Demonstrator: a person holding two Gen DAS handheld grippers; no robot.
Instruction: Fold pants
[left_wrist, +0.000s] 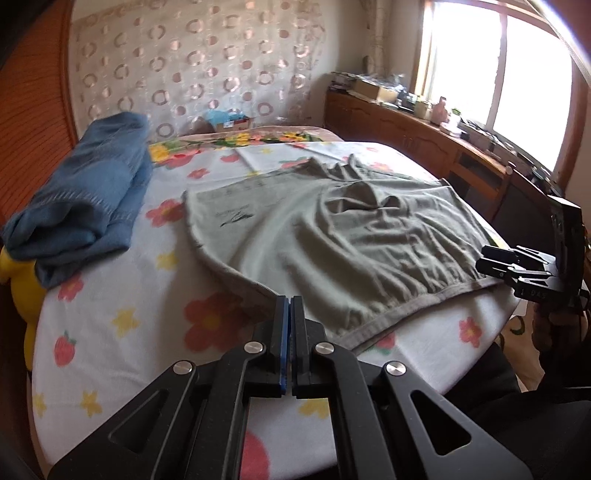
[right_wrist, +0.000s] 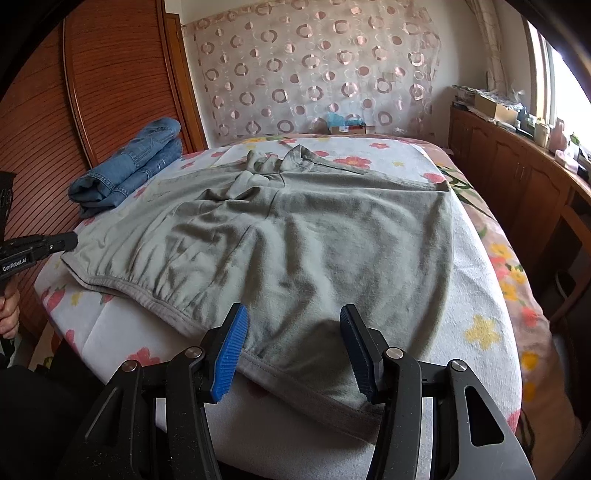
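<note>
- Bedroom with a wooden louvred wardrobe (right_wrist: 92, 110) on one side, a circle-patterned curtain (right_wrist: 317, 70) hung on the far wall, and a bright window (left_wrist: 498, 74) above a long wooden cabinet (right_wrist: 517, 173) crowded with small items.
- Most of the view is taken by a bed (left_wrist: 110, 314) covered in a white sheet printed with red and yellow flowers.
- Grey pants (right_wrist: 295, 240) lie spread flat across the middle of the bed, waistband toward the near edge, with the cloth bunched into wrinkles and a small heap at the far end.
- Folded blue jeans (left_wrist: 81, 195) sit in a stack on the bed beside the grey pants, near the wardrobe side, apart from them.
- A yellow soft toy (left_wrist: 18, 288) shows at the bed's edge below the jeans, mostly cut off.
- The left hand-held gripper (left_wrist: 290, 306) has its jaws pressed fully together; its tips sit at the near left corner of the pants by the waistband, and I cannot tell whether any cloth is pinched between them.
- The right hand-held gripper (right_wrist: 293, 325) stands about half open, its blue pads (right_wrist: 231, 354) on either side of the waistband hem at the near right part of the pants, with cloth between them but not pressed.
- A hand (right_wrist: 9, 314) grasps the left gripper's handle at the edge of the right wrist view.
</note>
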